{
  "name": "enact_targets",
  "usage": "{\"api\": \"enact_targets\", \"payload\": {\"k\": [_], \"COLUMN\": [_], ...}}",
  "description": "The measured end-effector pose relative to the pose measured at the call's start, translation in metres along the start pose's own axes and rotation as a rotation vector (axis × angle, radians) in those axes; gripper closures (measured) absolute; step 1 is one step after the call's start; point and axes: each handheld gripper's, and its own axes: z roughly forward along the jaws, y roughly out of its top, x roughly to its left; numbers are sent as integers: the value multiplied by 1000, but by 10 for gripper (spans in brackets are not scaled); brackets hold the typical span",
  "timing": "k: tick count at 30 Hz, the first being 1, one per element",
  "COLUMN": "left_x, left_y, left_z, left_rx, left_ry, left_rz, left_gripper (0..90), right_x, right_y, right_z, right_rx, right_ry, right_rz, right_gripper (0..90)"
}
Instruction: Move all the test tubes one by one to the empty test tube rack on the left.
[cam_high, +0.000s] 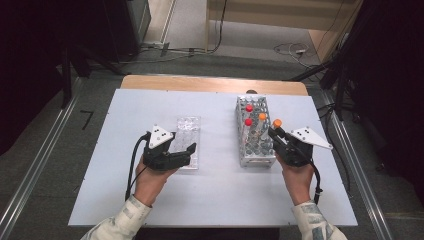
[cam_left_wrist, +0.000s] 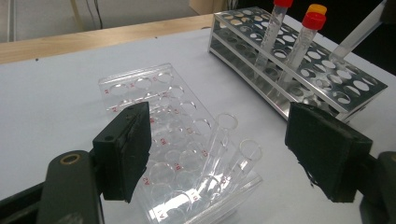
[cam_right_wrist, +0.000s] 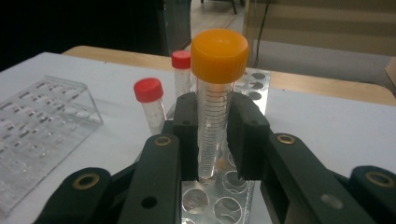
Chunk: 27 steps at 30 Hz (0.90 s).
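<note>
Right claw (cam_right_wrist: 212, 140) clamps an orange-capped tube (cam_right_wrist: 215, 98) upright above the metal rack (cam_high: 256, 131); left claw (cam_left_wrist: 233, 154) gapes wide, empty, over the clear rack (cam_left_wrist: 154, 121).

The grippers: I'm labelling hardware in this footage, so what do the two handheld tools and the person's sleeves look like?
Both the left gripper and the right gripper are black, with two blocky jaws on arms fastened by brass-ringed pivots. Each carries a grey three-cornered plate with small dark dots on top and trails a black cable. The sleeves are pale with a faint mottled pattern.
</note>
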Motion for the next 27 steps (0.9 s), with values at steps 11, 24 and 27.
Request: {"api": "enact_targets", "payload": {"k": [11, 24, 27], "left_x": [-1, -6, -10], "left_y": [1, 2, 3], "left_z": [-1, -1, -1], "left_rx": [-7, 1, 7], "left_ry": [-3, -13, -33], "left_rz": [4, 14, 20], "left_gripper": [232, 181, 154], "right_x": [21, 77, 90], "right_y": [6, -10, -16], "right_z": [-15, -6, -3], "right_rx": [-15, 57, 82], "right_ry": [96, 266, 294], "right_rz": [-24, -104, -128], "right_gripper": [718, 718, 718]}}
